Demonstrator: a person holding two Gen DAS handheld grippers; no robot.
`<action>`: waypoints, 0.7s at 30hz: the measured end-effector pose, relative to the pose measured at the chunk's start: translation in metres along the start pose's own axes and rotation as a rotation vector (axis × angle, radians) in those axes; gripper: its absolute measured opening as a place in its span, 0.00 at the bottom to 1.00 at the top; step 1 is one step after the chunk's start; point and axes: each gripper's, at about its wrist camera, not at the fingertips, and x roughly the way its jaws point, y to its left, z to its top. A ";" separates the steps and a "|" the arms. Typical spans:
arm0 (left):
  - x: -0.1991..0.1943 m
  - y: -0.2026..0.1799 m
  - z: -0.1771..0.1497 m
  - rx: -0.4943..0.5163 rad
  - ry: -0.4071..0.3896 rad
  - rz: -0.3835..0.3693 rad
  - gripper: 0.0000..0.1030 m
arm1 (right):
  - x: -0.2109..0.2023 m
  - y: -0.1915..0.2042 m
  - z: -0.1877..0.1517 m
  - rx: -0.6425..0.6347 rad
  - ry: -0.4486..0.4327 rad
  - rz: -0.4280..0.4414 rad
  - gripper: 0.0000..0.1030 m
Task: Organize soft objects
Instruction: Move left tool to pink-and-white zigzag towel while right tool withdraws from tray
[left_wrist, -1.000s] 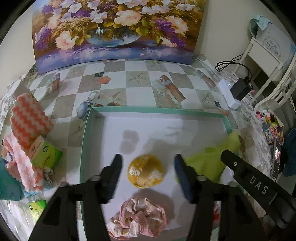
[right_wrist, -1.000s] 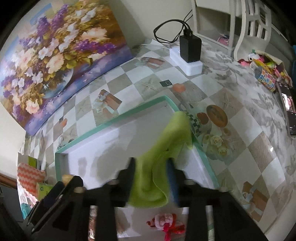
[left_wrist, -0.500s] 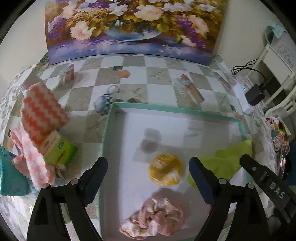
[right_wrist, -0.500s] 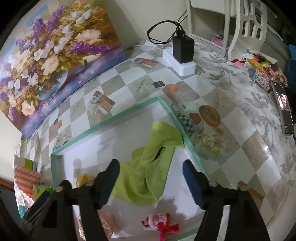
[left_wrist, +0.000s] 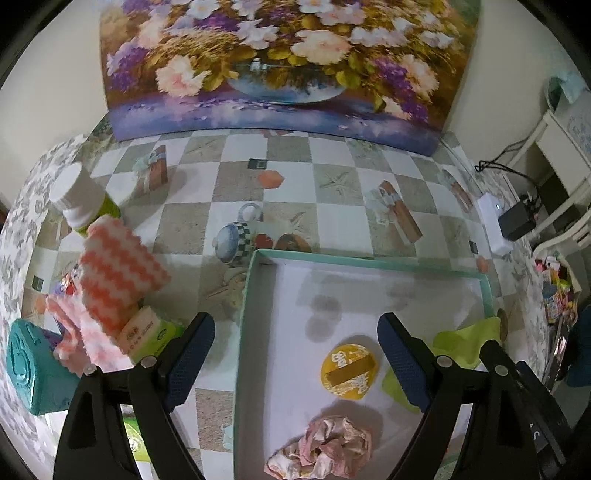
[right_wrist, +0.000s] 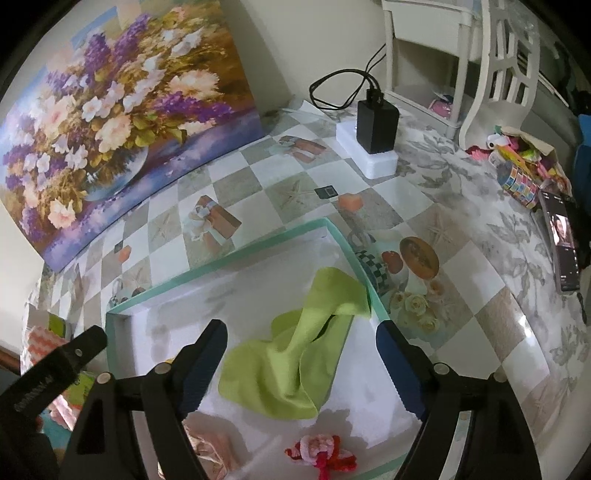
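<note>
A white tray with a teal rim (left_wrist: 332, 258) (right_wrist: 236, 258) lies on the checked tablecloth. It holds a yellow round pouch (left_wrist: 349, 371), a crumpled pink cloth (left_wrist: 325, 452), a green cloth (right_wrist: 295, 362) (left_wrist: 461, 343) and a small red and pink plush (right_wrist: 321, 452). My left gripper (left_wrist: 295, 362) is open and empty, above the tray's left rim. My right gripper (right_wrist: 301, 365) is open and empty, above the green cloth. Left of the tray lie an orange zigzag sponge (left_wrist: 118, 269), a pink towel (left_wrist: 85, 339) and a green tissue pack (left_wrist: 147, 332).
A flower painting (left_wrist: 280, 62) leans on the back wall. A white bottle (left_wrist: 79, 199) and a teal box (left_wrist: 29, 369) stand at the left. A charger on a white block (right_wrist: 373, 140), a phone (right_wrist: 563, 243), toys (right_wrist: 517, 166) and a white chair (right_wrist: 498, 62) are at the right.
My right gripper opened and let the green cloth drop into the tray, then drew back. My left gripper opened wide and moved left and up, away from the yellow pouch.
</note>
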 end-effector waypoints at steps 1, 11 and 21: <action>0.000 0.003 -0.001 -0.009 -0.001 0.000 0.88 | 0.000 0.001 0.000 -0.005 -0.003 0.000 0.83; -0.020 0.052 -0.002 -0.093 0.008 0.032 0.88 | -0.004 0.038 -0.013 -0.114 -0.004 0.034 0.83; -0.041 0.122 -0.004 -0.235 0.030 0.063 0.88 | -0.005 0.064 -0.031 -0.204 0.030 0.088 0.83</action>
